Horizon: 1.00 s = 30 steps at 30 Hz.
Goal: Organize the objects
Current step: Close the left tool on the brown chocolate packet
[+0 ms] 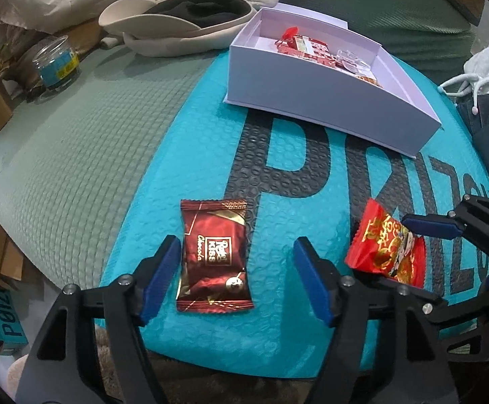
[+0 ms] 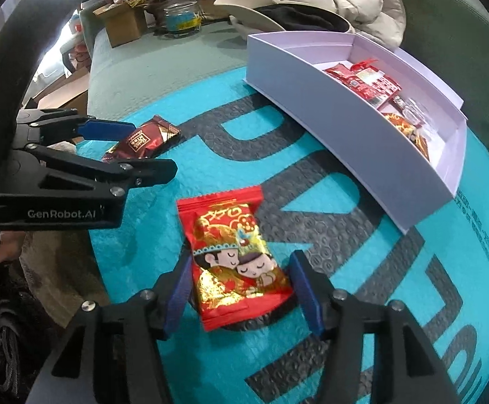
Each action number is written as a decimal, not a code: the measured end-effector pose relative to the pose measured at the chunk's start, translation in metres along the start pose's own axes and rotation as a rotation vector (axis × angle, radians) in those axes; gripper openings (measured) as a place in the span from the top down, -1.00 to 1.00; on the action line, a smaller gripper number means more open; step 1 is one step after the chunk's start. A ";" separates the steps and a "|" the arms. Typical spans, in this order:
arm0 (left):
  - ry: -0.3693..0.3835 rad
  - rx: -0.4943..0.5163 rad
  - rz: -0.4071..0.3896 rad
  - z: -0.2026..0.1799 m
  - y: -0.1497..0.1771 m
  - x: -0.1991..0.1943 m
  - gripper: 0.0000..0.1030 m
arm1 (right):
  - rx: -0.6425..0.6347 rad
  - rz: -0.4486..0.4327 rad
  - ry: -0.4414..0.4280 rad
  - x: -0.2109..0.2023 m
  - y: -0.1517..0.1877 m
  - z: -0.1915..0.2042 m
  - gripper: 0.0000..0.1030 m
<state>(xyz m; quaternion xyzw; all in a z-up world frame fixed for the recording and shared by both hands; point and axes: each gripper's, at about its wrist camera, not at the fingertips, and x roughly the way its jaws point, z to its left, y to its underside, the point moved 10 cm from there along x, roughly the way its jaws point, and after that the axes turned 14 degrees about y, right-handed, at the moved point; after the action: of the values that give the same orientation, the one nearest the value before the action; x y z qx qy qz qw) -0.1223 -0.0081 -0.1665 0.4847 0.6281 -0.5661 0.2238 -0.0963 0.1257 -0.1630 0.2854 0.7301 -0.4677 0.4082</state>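
Your left claw (image 1: 237, 279) is spread, released, straddling the dark chocolate packet (image 1: 214, 256); your right claw (image 2: 241, 289) likewise brackets the red candy packet (image 2: 236, 256), ungripped. Both lie flat on the teal mailer (image 1: 143, 235), ready for the white box (image 1: 328, 101) beyond, which already holds sweets.

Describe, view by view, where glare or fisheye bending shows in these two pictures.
Left wrist view: the straight-sided white cardboard box bows into a curve, and the dark red foil chocolate packet carries bright glints. Right wrist view: a blown-out light patch sits top left, and gold foil on the red cartoon-printed candy packet shines.
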 end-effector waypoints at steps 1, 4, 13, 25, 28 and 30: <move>0.000 0.002 -0.002 0.000 0.000 0.000 -0.33 | -0.006 -0.003 0.003 0.000 0.000 0.001 -0.16; 0.022 -0.014 -0.015 0.002 -0.001 -0.002 -0.33 | -0.012 -0.002 0.001 -0.001 0.000 0.003 -0.17; -0.013 -0.050 -0.051 0.015 -0.001 -0.009 0.22 | -0.023 -0.014 -0.012 0.001 -0.007 0.010 -0.18; -0.019 -0.085 -0.053 0.021 0.001 -0.015 0.35 | 0.018 -0.003 -0.030 0.000 -0.009 0.011 -0.03; -0.021 -0.096 -0.051 0.022 0.002 -0.018 0.35 | 0.021 -0.005 -0.031 -0.001 -0.008 0.012 -0.03; -0.022 -0.094 -0.047 0.022 0.003 -0.019 0.35 | 0.023 -0.005 -0.032 -0.002 -0.008 0.012 -0.02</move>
<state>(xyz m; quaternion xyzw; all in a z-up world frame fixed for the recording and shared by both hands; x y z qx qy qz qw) -0.1176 -0.0354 -0.1579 0.4524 0.6627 -0.5465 0.2398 -0.0980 0.1119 -0.1603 0.2808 0.7189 -0.4816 0.4153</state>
